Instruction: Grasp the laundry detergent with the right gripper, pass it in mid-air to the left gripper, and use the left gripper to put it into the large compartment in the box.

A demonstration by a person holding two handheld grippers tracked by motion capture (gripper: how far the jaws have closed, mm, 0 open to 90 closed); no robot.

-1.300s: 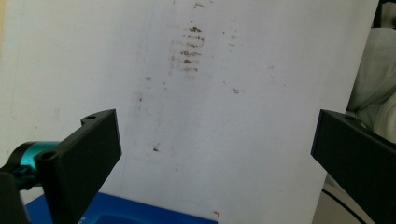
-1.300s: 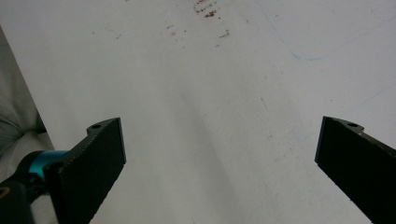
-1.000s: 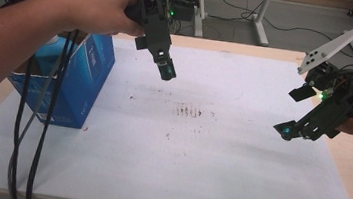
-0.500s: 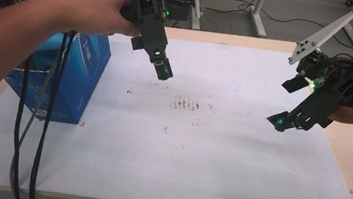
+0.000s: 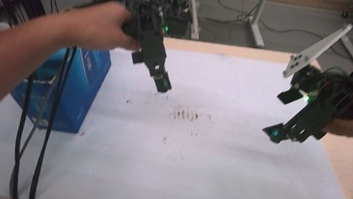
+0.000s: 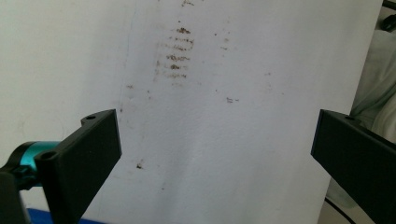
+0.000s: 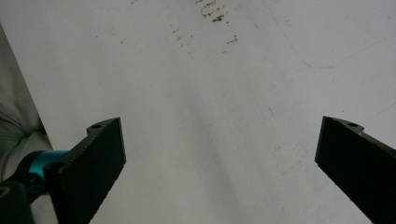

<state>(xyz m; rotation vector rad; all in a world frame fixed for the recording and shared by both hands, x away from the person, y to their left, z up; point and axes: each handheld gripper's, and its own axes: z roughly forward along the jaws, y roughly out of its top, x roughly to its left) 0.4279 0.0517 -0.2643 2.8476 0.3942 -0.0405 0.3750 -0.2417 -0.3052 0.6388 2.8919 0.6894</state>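
A white sheet (image 5: 197,162) covers the wooden surface (image 5: 352,175), and behind it the workshop floor shows metal stand legs and loose cables. Near the middle of the sheet sits a cluster of small brown stains (image 5: 186,114); the same marks appear at the top of both gripper views. A blue cardboard box (image 5: 72,90) stands on the left part of the sheet, near that edge, with black cables hanging in front of it.

The left claw (image 5: 163,82) hangs in the air above the sheet, just beyond the stains and to the right of the box, tilted downward. In the left gripper view its jaws stand wide apart with nothing between them but bare sheet. The right claw (image 5: 277,132) hovers over the right part of the sheet, well apart from the box; its jaws are likewise spread wide and empty in the right gripper view.

As I judge it, the work has not really begun: the box, the one thing on hand and nearest the left claw, sits untouched, and neither claw is lined up on it. Reaching, gripping and any moving of the box are all left to do.
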